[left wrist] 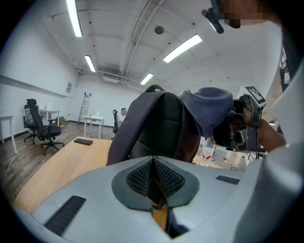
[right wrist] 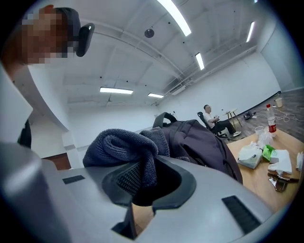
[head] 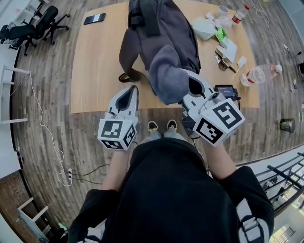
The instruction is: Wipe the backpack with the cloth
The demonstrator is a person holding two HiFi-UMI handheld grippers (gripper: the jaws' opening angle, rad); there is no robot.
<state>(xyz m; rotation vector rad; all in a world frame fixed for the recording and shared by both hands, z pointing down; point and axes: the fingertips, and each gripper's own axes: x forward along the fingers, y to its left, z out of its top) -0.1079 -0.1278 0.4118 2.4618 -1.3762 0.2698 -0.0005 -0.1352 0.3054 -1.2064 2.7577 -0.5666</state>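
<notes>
Backpack [head: 161,28], dark grey, stands upright on the wooden table [head: 95,71], about midway along its length, and one loose strap curls on the wood towards the near edge. Its mesh back panel faces the left gripper [head: 129,95], as the left gripper view shows.

The right gripper [head: 188,86] is clamped on a blue-grey cloth [head: 168,78]. In the right gripper view a fold of the cloth is pinched between the jaws and the rest bunches up over them in a thick roll. From the head view the cloth hangs in front of the near side of the backpack. From the left gripper view it overlaps the upper right shoulder of the bag. Whether it presses on the fabric cannot be told.

The left gripper is just beside the near edge of the table, to the left of the bag and apart from it. Its jaws are closed together with nothing between them.

A dark phone [head: 94,18] lies near the far left corner of the table. The right end is cluttered: a pack of tissues [head: 204,28], a red-capped bottle [head: 240,14] near the far edge, a clear plastic bottle [head: 259,73] on its side at the right edge, and a small black device [head: 227,91] by the near edge beside the right gripper. Black office chairs [head: 40,23] stand on the floor beyond the left end.
</notes>
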